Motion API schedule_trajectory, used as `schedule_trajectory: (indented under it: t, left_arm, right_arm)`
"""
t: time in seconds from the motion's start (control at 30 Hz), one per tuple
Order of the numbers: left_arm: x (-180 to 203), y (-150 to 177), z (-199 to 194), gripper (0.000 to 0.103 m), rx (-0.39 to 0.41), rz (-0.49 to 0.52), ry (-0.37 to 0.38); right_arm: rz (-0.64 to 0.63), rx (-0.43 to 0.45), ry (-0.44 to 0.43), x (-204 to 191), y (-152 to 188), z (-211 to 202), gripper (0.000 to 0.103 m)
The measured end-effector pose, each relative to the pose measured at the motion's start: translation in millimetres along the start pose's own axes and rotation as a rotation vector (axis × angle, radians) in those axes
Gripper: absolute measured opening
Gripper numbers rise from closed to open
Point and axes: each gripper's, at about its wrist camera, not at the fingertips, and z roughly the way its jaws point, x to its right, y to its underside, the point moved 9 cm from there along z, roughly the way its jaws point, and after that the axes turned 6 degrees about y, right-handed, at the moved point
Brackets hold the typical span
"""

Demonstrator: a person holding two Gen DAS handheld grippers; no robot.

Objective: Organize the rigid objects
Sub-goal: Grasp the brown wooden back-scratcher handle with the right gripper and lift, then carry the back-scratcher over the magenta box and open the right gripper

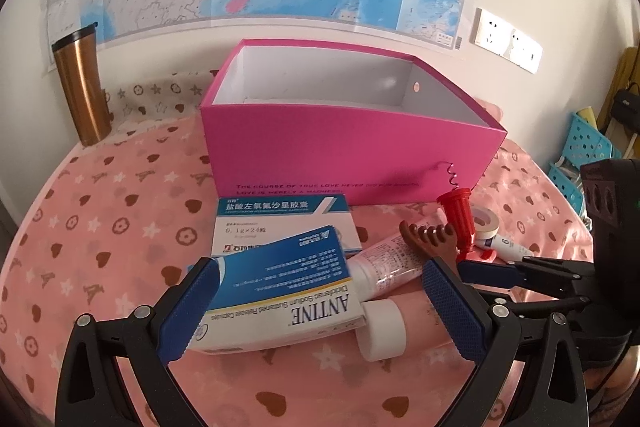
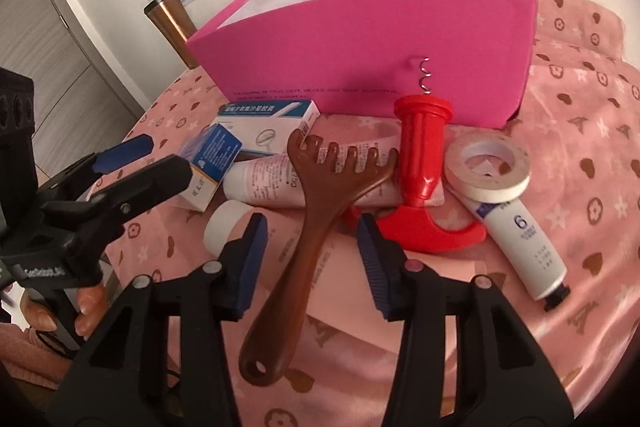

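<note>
An open-topped pink box (image 1: 340, 155) stands on the pink cloth. In front of it lie a blue-white medicine box (image 1: 288, 291), a second medicine box (image 1: 280, 223), a pink tube (image 1: 392, 263), a brown comb-like scratcher (image 2: 304, 211), a red corkscrew (image 2: 420, 155), a tape roll (image 2: 486, 167) and a white tube (image 2: 520, 239). My left gripper (image 1: 320, 303) is open around the tilted medicine box, its right pad well clear of it. My right gripper (image 2: 312, 259) is open astride the scratcher's handle, with gaps on both sides.
A copper tumbler (image 1: 82, 87) stands at the back left by the wall map. A blue slotted basket (image 1: 584, 147) sits beyond the table's right edge. A white-capped tube (image 2: 226, 223) lies between the two grippers. A person's fingers (image 2: 90, 307) hold the left gripper.
</note>
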Motion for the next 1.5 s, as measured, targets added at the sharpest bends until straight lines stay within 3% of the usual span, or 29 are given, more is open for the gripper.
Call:
schedule_trajectory:
  t: [0.2, 0.53, 0.73, 0.93, 1.0, 1.03, 1.1, 1.27, 1.37, 1.5]
  left_arm:
    - [-3, 2, 2, 0.103, -0.007, 0.000, 0.003]
    - [8, 1, -1, 0.103, -0.008, 0.032, 0.066]
    - [46, -2, -7, 0.103, -0.013, 0.079, 0.288]
    - [82, -16, -5, 0.103, -0.008, 0.165, 0.411]
    - [88, -24, -2, 0.102, -0.001, 0.189, 0.420]
    - [92, -29, -1, 0.100, 0.005, 0.201, 0.423]
    - [97, -40, 5, 0.094, 0.006, 0.212, 0.433]
    - [93, -65, 29, 0.089, -0.002, 0.205, 0.423]
    - [83, -63, 45, 0.088, -0.038, 0.190, 0.394]
    - [68, -56, 64, 0.083, -0.088, 0.170, 0.347]
  right_arm:
    - [-0.024, -0.002, -0.002, -2, -2, 5, 0.021]
    - [-0.044, 0.047, -0.026, -6, -3, -7, 0.020]
    - [-0.037, 0.108, -0.075, -5, -17, -31, 0.020]
    - [-0.041, 0.190, -0.090, -2, -49, -57, 0.019]
    - [-0.039, 0.209, -0.097, -3, -59, -62, 0.018]
    - [-0.040, 0.220, -0.099, -3, -64, -65, 0.008]
    - [-0.036, 0.245, -0.125, -4, -76, -71, 0.004]
    - [-0.037, 0.282, -0.135, -3, -104, -77, 0.004]
    - [-0.033, 0.273, -0.106, 5, -109, -72, 0.004]
    - [-0.023, 0.205, -0.089, 16, -98, -49, 0.008]
